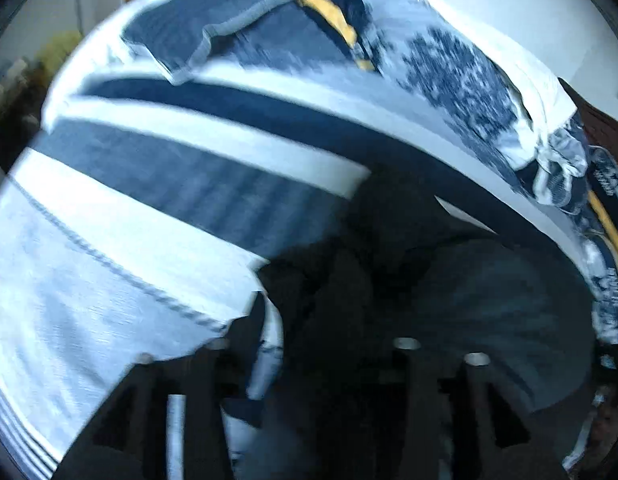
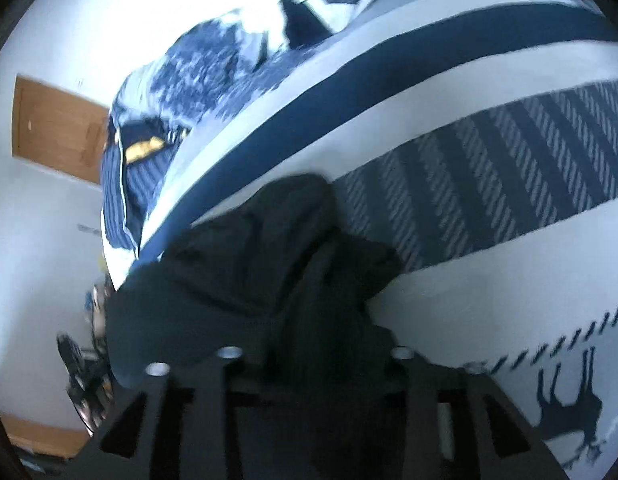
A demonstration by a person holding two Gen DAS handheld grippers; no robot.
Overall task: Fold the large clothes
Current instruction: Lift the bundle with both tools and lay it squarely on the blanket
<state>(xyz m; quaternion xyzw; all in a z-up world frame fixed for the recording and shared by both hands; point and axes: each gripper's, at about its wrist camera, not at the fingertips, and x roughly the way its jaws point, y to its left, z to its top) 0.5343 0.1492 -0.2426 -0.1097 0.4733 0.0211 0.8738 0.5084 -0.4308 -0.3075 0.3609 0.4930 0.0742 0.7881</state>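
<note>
A large dark garment (image 1: 449,288) is bunched up on a bed with a white, grey and navy striped cover (image 1: 169,152). My left gripper (image 1: 309,344) is shut on a fold of the dark garment, and the cloth hides its fingertips. In the right wrist view the same dark garment (image 2: 249,264) hangs in a heap from my right gripper (image 2: 313,352), which is shut on it. The fingertips are buried in the cloth. The striped cover (image 2: 489,184) lies under and behind it.
A pile of blue-and-white patterned bedding with yellow trim (image 1: 449,64) lies at the far side of the bed, also in the right wrist view (image 2: 181,92). A wooden door (image 2: 57,128) and white wall stand left. Clutter (image 2: 85,376) sits on the floor at lower left.
</note>
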